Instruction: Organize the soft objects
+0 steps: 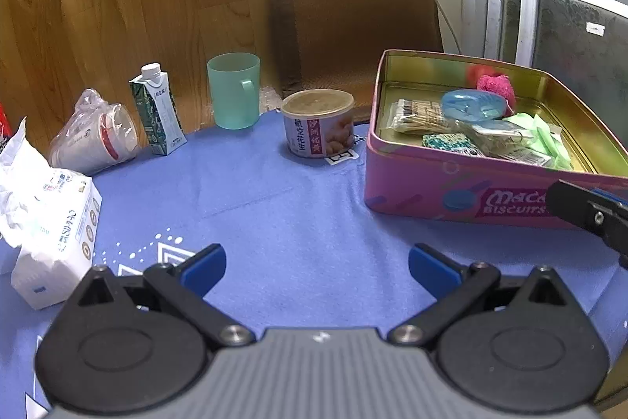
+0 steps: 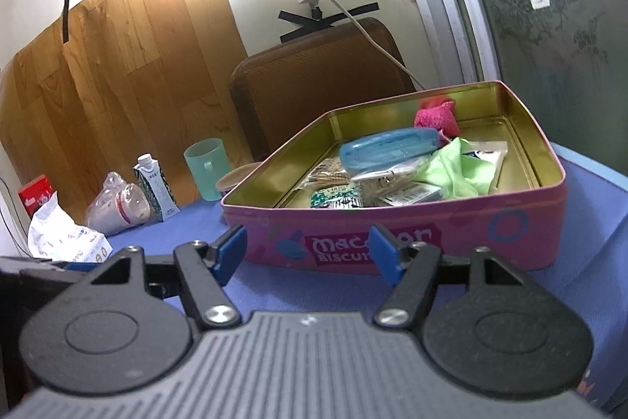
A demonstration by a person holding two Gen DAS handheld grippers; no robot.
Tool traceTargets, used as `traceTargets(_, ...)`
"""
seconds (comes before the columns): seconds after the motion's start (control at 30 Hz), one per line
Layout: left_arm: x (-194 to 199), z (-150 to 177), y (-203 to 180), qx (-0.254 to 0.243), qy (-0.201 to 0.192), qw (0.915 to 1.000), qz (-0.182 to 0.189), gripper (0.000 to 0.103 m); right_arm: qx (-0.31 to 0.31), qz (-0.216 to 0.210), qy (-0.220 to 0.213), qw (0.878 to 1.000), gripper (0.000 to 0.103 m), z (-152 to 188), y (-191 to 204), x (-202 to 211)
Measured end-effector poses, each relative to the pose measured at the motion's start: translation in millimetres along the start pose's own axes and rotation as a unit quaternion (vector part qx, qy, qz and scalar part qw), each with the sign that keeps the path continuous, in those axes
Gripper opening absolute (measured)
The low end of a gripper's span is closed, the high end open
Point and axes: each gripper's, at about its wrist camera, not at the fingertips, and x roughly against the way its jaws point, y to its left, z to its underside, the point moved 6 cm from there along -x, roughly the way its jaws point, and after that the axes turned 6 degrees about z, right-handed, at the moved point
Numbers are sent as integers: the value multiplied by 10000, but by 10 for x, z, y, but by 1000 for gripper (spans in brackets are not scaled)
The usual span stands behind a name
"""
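Both the left claw [image 1: 317, 269] and right claw [image 2: 308, 254] gape wide, holding nothing, above the blue tabletop [image 1: 274, 214]; the pink tin [image 2: 392, 222] sits just beyond the right claw.

In the right wrist view, the tin's [image 2: 451, 246] lettering is partly covered by a blue finger [image 2: 386, 258], and the can [image 2: 235, 179] is mostly hidden behind the tin's corner. In the left wrist view, the right gripper [image 1: 592, 214] is cut off by the picture's edge, and the tissue pack's [image 1: 59, 238] print is too small to be read.
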Motion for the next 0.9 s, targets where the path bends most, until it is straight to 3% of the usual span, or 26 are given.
traceTargets(0.37,13,31,-93,-250,11,9997,-79,103,-157,24,81,9998,72,8,-55,-10)
traceTargets(0.9,-41,87,-94,-247,195,9995,-38,103,-375,81,124,9992,73,23,-123,-18)
